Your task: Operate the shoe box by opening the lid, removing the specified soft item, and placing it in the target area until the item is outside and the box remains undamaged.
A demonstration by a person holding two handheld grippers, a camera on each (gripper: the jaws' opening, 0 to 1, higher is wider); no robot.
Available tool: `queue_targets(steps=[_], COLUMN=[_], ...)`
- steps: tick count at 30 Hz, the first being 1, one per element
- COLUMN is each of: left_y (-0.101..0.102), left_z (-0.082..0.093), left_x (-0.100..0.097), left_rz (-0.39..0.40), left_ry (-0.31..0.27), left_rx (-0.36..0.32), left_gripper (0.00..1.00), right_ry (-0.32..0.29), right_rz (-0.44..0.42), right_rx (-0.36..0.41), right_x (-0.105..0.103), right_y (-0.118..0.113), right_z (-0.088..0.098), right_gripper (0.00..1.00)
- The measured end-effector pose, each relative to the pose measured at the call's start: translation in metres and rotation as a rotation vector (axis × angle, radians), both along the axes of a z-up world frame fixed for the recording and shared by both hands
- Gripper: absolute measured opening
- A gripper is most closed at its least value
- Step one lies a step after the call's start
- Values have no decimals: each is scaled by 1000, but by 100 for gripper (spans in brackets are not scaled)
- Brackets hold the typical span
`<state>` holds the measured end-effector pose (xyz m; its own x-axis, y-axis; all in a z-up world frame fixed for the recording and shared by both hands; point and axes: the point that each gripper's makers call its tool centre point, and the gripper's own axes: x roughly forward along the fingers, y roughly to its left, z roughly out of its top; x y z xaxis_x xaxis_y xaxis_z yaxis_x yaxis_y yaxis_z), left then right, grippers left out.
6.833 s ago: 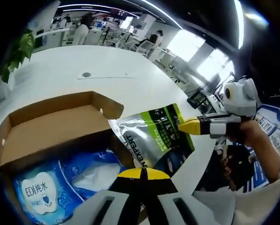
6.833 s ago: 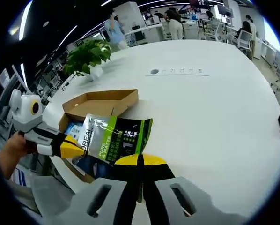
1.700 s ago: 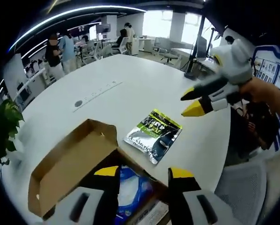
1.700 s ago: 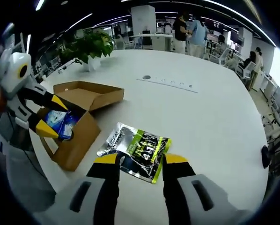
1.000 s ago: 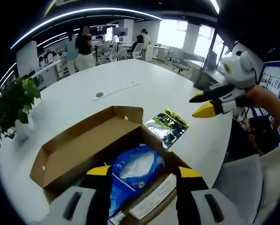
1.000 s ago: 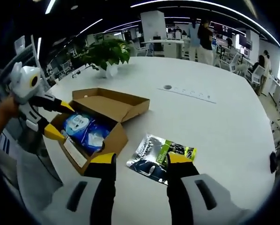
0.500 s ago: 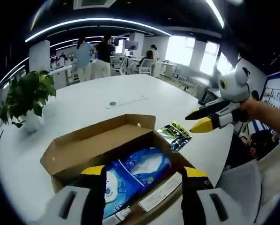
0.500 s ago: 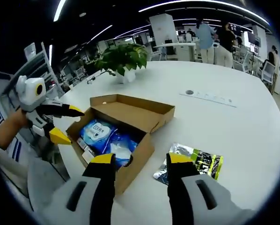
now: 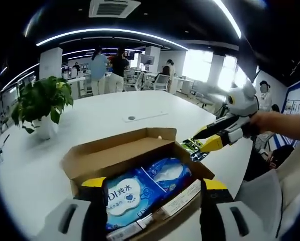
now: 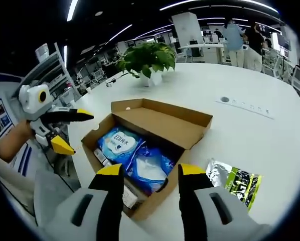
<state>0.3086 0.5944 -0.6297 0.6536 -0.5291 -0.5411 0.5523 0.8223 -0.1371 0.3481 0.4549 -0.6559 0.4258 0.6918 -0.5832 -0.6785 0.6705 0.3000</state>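
Observation:
An open brown shoe box point(image 9: 199, 168) point(image 10: 152, 201) sits on the white table, its lid point(image 9: 117, 150) point(image 10: 167, 125) folded back flat. Blue soft wipe packs point(image 9: 132, 193) point(image 10: 121, 143) lie inside. A silver and green pouch point(image 10: 239, 186) point(image 9: 189, 144) lies flat on the table just beside the box. My left gripper point(image 9: 155, 183) point(image 10: 72, 131) hovers open over the box's near end. My right gripper point(image 10: 150, 170) point(image 9: 204, 140) is open too, above the box's opposite side, near the pouch. Neither holds anything.
A potted plant point(image 9: 39, 105) point(image 10: 147, 57) stands on the table beyond the box. A round socket plate point(image 9: 131, 118) point(image 10: 225, 100) is set into the tabletop. A hand point(image 9: 275, 123) holds the right gripper. People and desks are far behind.
The pouch, earlier held up over the box, now lies on the table beside it. Both grippers have opened. Both views have swung back over the box.

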Motion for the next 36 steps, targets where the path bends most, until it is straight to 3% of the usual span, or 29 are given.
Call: queue_targets(steps=[6, 9, 22, 25, 36], left_y=[16, 24, 53, 58, 67], left_z=[-8, -9, -14, -19, -22], left_x=[-8, -12, -18, -18, -24], left_rz=[-3, 14, 83, 91, 107], left_ry=[-31, -31, -57, -50, -49], left_rx=[45, 32, 45, 63, 34], left_gripper=[82, 86, 99, 99, 100], right_ry=[38, 68, 95, 105, 128], right_rz=[34, 40, 102, 122, 167], right_rx=[19, 25, -1, -19, -33], right_x=[0, 1, 2, 0, -2], right_y=[20, 28, 61, 68, 93], right_z=[-9, -14, -30, -37, -51], right_gripper=[38, 37, 34, 33, 30])
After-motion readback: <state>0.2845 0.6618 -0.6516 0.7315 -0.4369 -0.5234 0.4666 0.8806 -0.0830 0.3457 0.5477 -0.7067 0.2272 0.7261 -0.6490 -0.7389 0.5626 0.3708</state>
